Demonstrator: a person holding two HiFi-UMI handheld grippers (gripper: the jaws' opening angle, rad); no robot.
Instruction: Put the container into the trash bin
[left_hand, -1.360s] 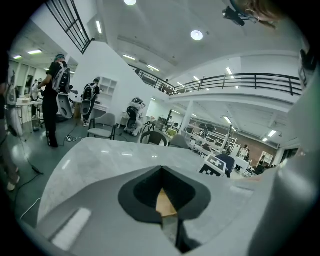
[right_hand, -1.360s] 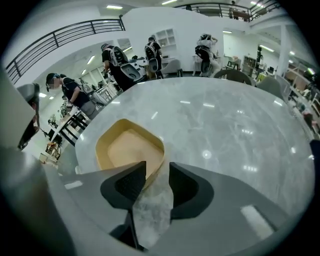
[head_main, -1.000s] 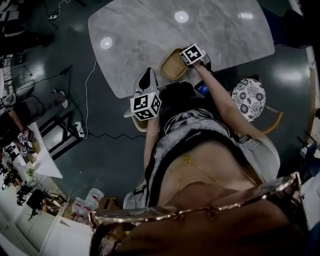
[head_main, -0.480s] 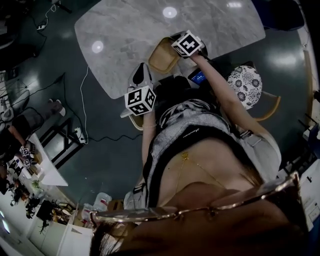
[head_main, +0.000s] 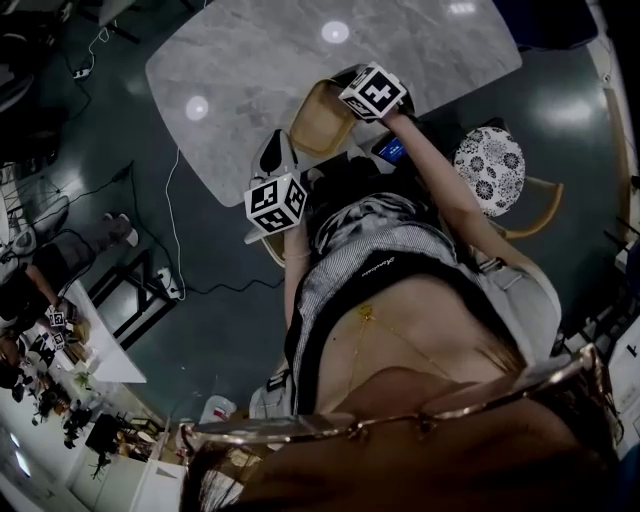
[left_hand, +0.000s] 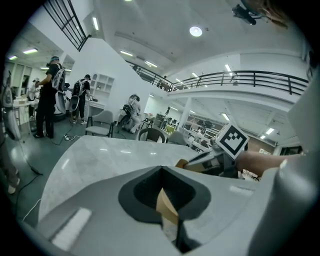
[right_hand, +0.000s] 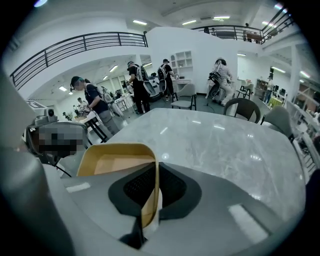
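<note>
The right gripper (right_hand: 153, 199) has its fingers clenched on the rim of the tan container (right_hand: 112, 162), held over the marble tabletop (right_hand: 225, 145); the left gripper (left_hand: 167, 212) has its fingers pinching a thin tan piece (left_hand: 165, 202)

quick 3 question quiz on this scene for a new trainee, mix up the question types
1. Multiple choice: the right gripper is shut on which part of the container? A) its side wall B) its base C) a lid
2. True or false: the left gripper has nothing between its jaws.
3. Short answer: what does the seat of the chair beside the person look like?

Key:
1. A.
2. False, a thin tan piece sits between them.
3. White with a dark pattern.
</note>
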